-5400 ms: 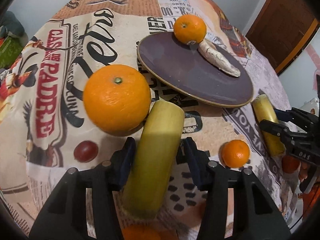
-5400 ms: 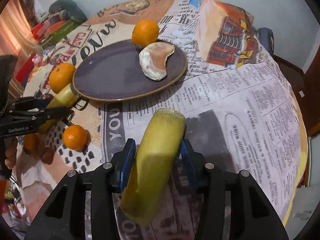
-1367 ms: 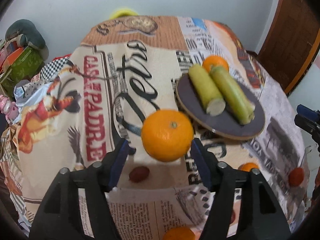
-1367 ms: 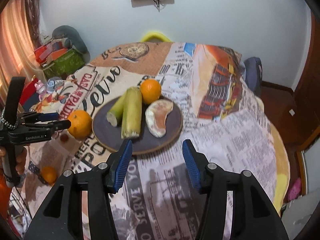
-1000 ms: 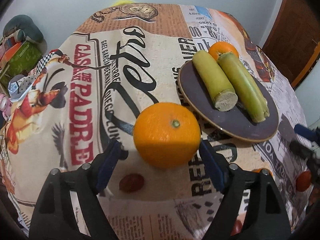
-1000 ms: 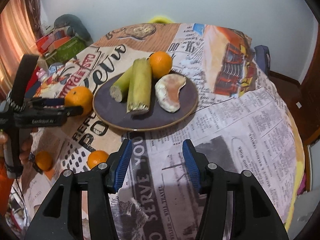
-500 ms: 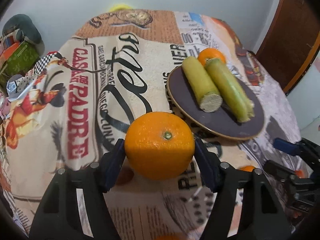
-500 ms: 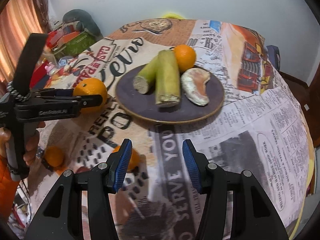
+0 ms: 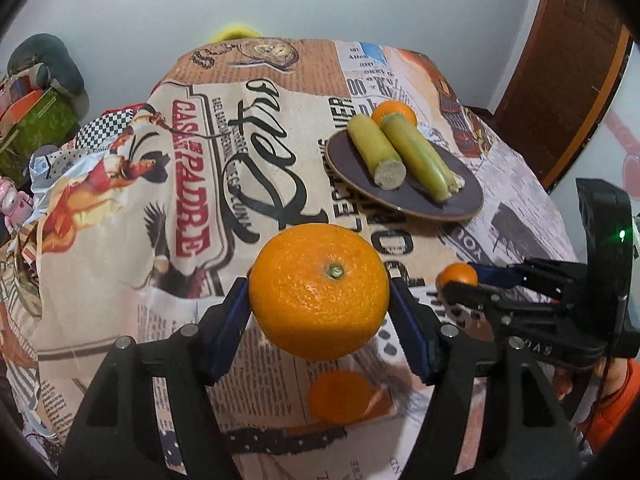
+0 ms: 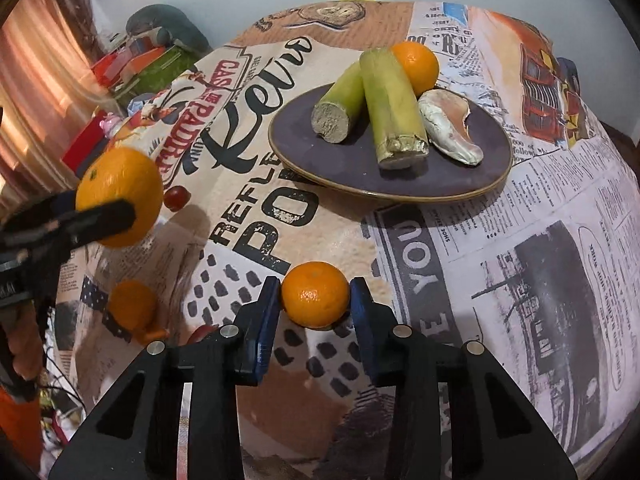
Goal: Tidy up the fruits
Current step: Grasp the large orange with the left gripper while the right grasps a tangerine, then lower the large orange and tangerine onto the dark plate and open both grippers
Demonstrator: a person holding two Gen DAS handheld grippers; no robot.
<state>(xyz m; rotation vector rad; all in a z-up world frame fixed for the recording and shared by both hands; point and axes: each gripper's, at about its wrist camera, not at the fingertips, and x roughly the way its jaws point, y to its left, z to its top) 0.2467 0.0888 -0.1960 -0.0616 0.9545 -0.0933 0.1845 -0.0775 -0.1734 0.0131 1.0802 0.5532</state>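
Two tongs: left [image 9: 319, 300] gripping big orange [image 9: 319, 291], right [image 10: 315, 304] bracketing mandarin [image 10: 315, 294]

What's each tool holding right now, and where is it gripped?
Left tool clamps the big orange by its sides. Right tool brackets the small orange; grip unclear.

Pale wall [image 9: 120, 20] behind a newspaper-print tablecloth [image 10: 540, 220], brown wooden door [image 9: 568, 80] right, curtain [image 10: 36, 52] left.
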